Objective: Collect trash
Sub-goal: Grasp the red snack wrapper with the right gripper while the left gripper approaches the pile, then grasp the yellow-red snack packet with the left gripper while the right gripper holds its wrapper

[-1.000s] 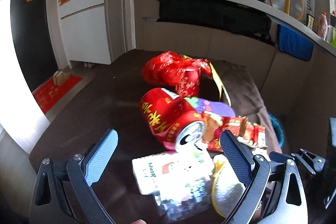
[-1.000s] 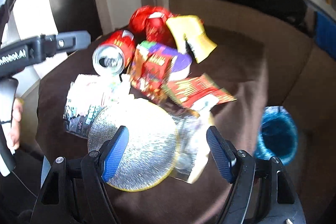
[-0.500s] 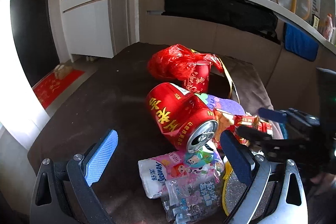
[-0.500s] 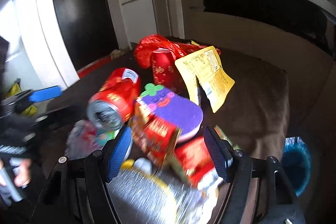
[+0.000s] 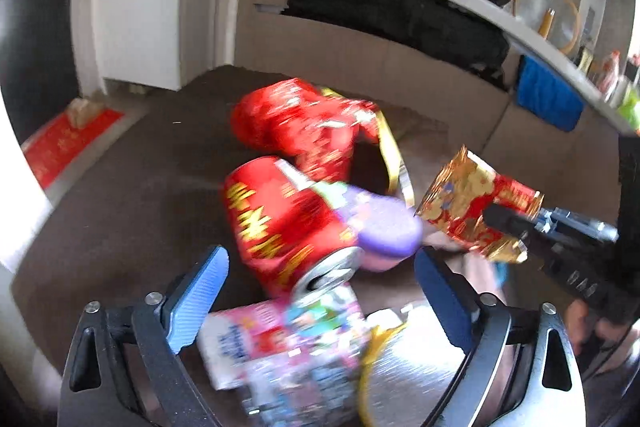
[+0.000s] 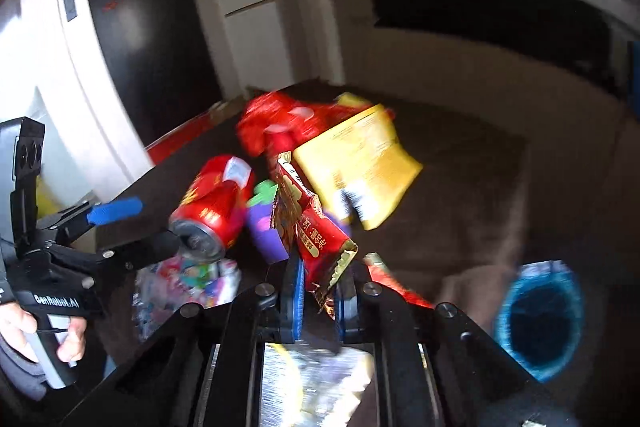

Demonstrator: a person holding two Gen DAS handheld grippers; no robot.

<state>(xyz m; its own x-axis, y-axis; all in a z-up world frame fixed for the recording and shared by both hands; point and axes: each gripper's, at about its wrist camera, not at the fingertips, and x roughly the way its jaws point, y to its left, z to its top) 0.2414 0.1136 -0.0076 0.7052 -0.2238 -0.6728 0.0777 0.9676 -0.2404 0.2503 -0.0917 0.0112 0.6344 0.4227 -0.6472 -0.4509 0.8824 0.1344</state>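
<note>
The left gripper (image 5: 320, 291) hangs with its blue-padded jaws wide apart over a heap of rubbish on the dark brown table (image 5: 132, 195). A red can (image 5: 280, 223) lies on its side between them, above a pink tissue pack (image 5: 248, 343). At the right edge, the right gripper (image 5: 516, 223) pinches a red-and-gold wrapper (image 5: 468, 203), lifted.

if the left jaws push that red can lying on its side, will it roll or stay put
The red can lies on its side on the brown cloth, so it would probably roll. Its open mouth suggests it is empty and light. The purple pack against it may stop it. The left gripper is open around it.
</note>
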